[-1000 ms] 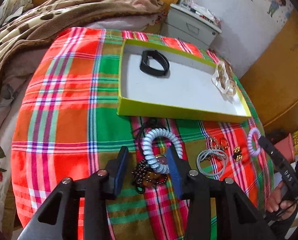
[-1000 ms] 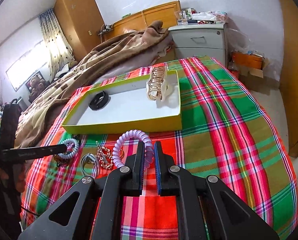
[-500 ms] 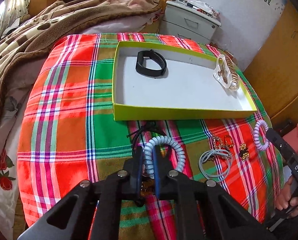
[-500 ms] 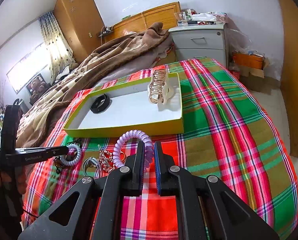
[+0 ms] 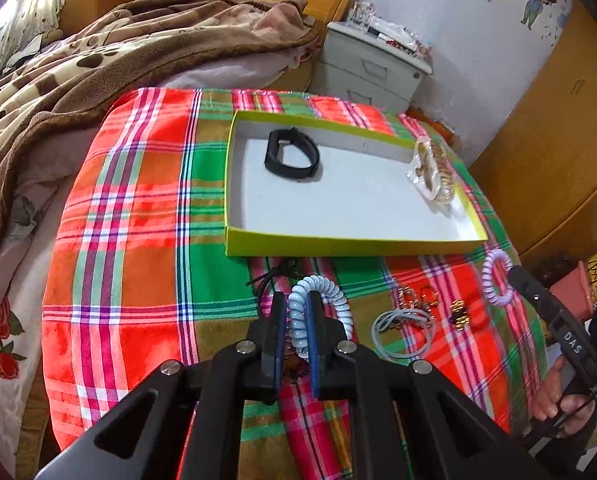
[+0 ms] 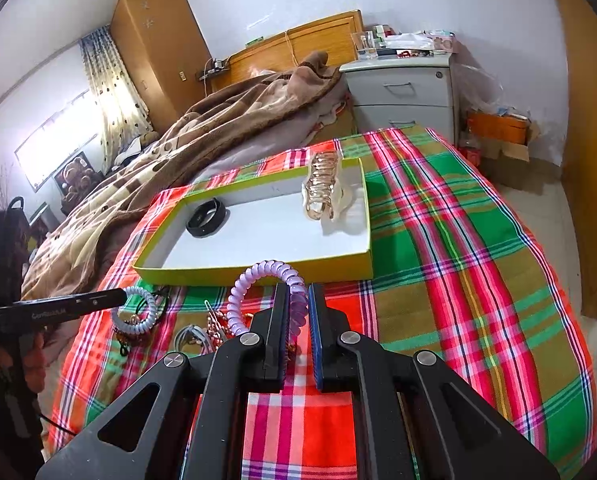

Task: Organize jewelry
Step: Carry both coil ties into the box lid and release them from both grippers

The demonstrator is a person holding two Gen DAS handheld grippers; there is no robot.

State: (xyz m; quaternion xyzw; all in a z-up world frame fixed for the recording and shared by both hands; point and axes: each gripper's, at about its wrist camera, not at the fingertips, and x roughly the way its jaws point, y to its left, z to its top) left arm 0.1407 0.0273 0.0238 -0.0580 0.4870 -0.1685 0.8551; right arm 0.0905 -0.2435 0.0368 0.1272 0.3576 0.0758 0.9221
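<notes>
At 6 o'clock of the shallow lime-green cardboard box (image 5: 350, 245), left gripper (image 5: 297, 322) pinches the pale-blue spiral hair tie (image 5: 315, 312), right gripper (image 6: 298, 316) clamps the lilac spiral hair tie (image 6: 267, 292); both lifted, likely box-bound

Matte black plastic left gripper (image 5: 297, 330): blue-padded fingers (image 5: 313, 340), silver round screws. Black plastic right gripper (image 6: 297, 334) identical; white lettering on body, bare-skinned hand (image 5: 560, 400).
</notes>
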